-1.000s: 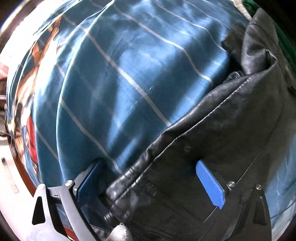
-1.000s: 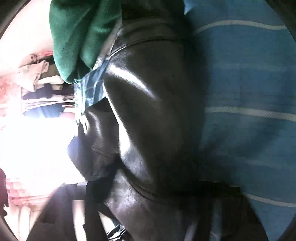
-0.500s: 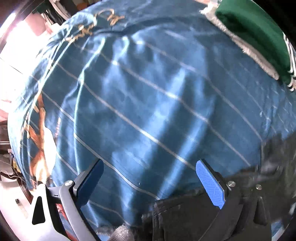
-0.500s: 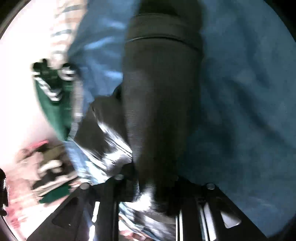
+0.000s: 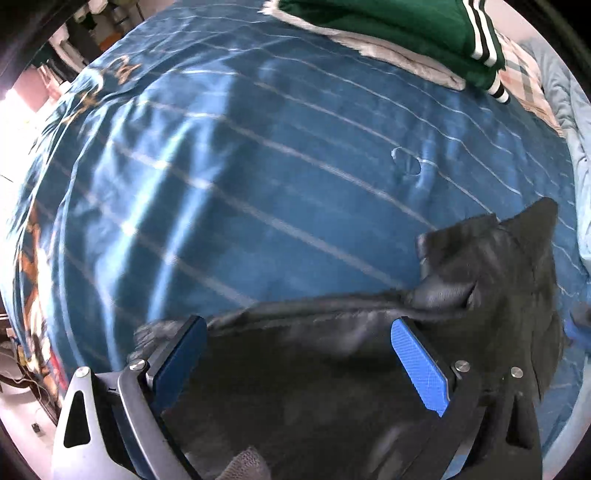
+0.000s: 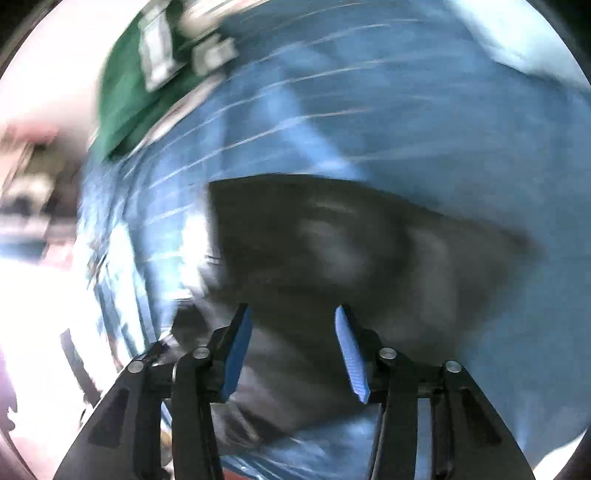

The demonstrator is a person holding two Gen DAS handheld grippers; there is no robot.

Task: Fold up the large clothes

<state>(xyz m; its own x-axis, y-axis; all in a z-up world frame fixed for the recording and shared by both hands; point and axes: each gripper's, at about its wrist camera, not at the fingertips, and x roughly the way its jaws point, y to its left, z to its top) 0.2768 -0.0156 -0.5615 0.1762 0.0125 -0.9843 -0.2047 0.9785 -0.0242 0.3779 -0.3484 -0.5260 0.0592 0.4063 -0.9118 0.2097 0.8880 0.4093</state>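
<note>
A black leather-look garment (image 5: 332,369) lies on the blue striped bedspread (image 5: 258,166), at the near edge of the left wrist view, with one end sticking up at the right. My left gripper (image 5: 295,328) is open, its blue pads on either side of the garment's upper edge. In the blurred right wrist view the same black garment (image 6: 332,251) spreads over the bedspread (image 6: 406,110). My right gripper (image 6: 293,314) is open and empty above the garment's near part.
A folded green garment with white stripes (image 5: 406,33) lies on a grey one at the far edge of the bed; it also shows in the right wrist view (image 6: 140,85). A light blue cloth (image 5: 569,155) lies at the right. The bed's left edge drops to the floor.
My right gripper has let go of the black garment and opened. Both grippers have pulled back and up, so the garment now lies lower in both views.
</note>
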